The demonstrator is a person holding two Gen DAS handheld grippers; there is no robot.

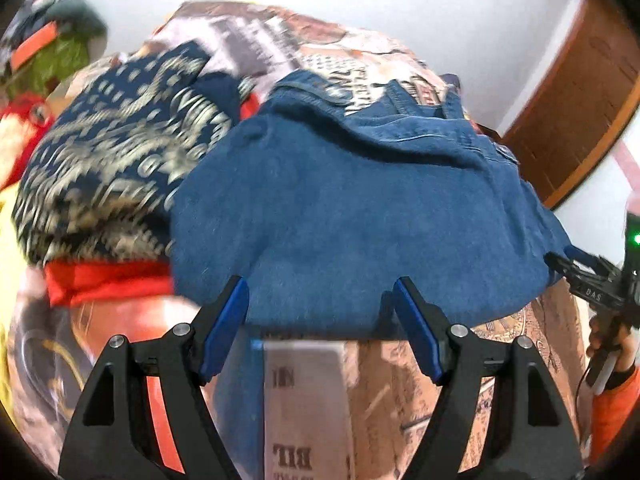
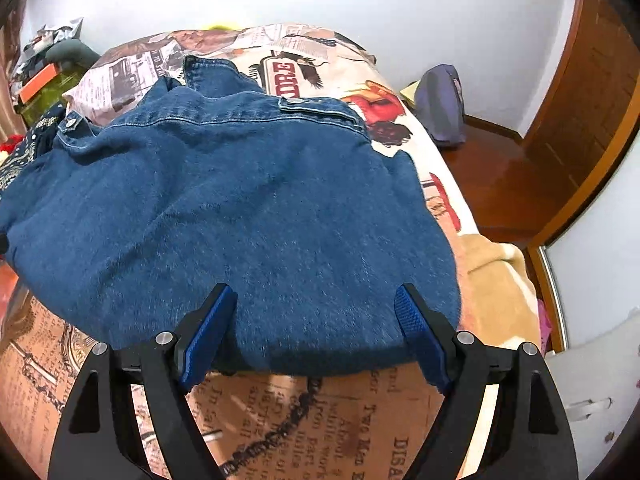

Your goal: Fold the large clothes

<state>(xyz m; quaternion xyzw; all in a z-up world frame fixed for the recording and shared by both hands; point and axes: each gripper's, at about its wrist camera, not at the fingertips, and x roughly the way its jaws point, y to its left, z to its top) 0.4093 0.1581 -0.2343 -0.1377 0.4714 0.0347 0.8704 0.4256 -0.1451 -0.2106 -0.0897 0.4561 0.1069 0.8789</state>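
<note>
With the blue denim jacket (image 2: 224, 208) lying folded on the printed bedspread (image 2: 320, 420), left gripper (image 1: 320, 308) and right gripper (image 2: 316, 312) stood open and empty; pressing the near fold edge flat seemed advisable.

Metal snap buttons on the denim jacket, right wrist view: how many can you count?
2: one on the chest pocket flap, one on the cuff at far left. Folds may hide others.

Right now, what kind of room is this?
Most likely a bedroom at home. A denim jacket lies on a bed with a newsprint-pattern sheet, more clothes are piled beside it, and there is a wooden floor alongside.
</note>
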